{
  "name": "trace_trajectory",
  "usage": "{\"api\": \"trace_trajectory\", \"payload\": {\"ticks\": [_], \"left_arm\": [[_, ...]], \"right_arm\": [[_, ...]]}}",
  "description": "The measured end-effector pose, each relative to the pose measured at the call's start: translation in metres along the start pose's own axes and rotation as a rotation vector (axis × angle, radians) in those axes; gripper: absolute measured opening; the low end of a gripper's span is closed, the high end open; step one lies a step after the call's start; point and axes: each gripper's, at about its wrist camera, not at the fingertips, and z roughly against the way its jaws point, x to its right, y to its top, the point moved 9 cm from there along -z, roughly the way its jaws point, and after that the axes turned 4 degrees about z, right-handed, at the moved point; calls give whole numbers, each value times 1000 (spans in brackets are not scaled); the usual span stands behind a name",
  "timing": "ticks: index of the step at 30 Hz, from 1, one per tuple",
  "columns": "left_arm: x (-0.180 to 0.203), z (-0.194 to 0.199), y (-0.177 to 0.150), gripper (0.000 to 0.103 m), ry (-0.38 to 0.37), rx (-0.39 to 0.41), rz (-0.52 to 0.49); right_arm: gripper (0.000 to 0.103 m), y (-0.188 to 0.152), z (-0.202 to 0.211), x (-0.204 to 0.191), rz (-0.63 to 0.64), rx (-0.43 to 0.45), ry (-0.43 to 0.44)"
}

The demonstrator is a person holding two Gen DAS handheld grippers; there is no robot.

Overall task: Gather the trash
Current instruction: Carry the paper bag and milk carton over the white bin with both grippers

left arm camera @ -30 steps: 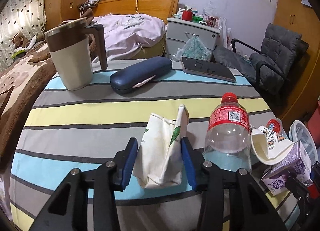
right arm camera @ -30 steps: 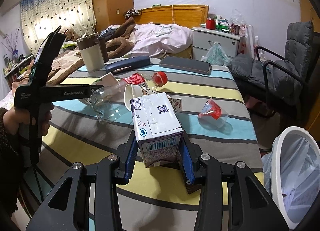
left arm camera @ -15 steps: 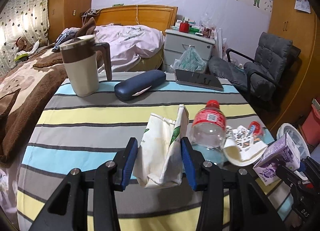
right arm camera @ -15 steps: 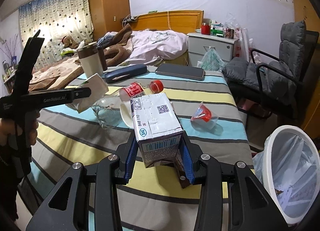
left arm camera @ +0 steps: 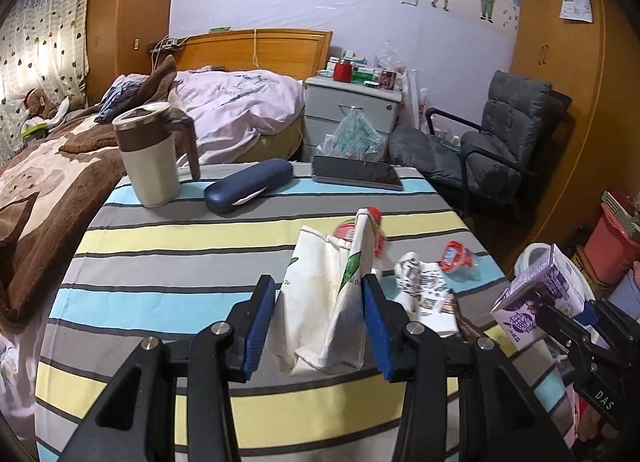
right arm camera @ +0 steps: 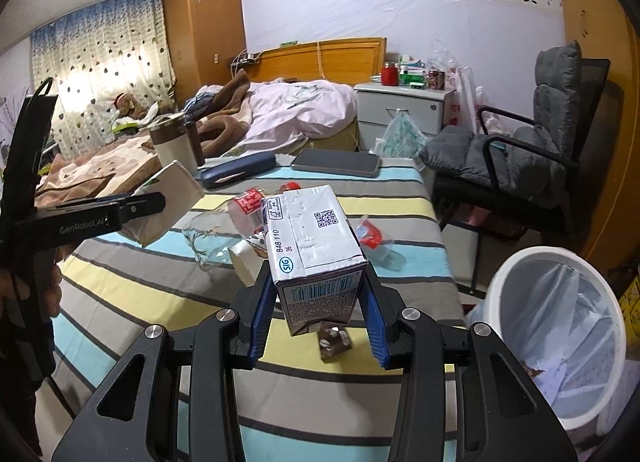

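Covering the counter [left arm camera: 160,302] is a cloth striped in grey, yellow and pale blue, and several things are being carried on it. Along the far edge a cream mug [left arm camera: 150,157] with a brown lid is standing upright, with a dark blue hard case [left arm camera: 248,185] lying just beside it and a flat dark tablet [left arm camera: 356,173] lying nearer the far right corner. Toward the right edge, loose trash is lying: a clear plastic bottle [right arm camera: 224,229] with a red label, on its side, a crumpled printed paper wrapper [left arm camera: 420,286], and a small clear cup with a red lid [right arm camera: 370,234], tipped over. A white bin [right arm camera: 560,334] lined with thin clear plastic is standing on the floor off the near right corner, with a grey padded chair [right arm camera: 520,149] behind it.

A creased cream paper bag [left arm camera: 324,314] with green print is being pinched by the left hand-held gripper [left arm camera: 320,326], its blue pads pressing both sides, above the near half of the counter. A rectangular purple and white drink carton [right arm camera: 316,254] is being clamped by the right hand-held gripper [right arm camera: 316,314], its jaws partly closed on the carton's sides, over the near right part of the counter beside the bin. A small brown object [right arm camera: 334,344] is lying on the cloth under the carton.
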Motion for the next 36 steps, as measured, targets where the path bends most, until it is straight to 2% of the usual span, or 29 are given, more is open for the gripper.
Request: {"api": "trace_trajectory", "payload": {"ticks": [18, 36], "left_arm": [[98, 23, -8, 46, -126, 21, -108], [209, 10, -23, 46, -269, -16, -233]], "right_arm": [[43, -10, 38, 51, -81, 37, -102], [43, -33, 71, 122, -174, 40, -244]]}}
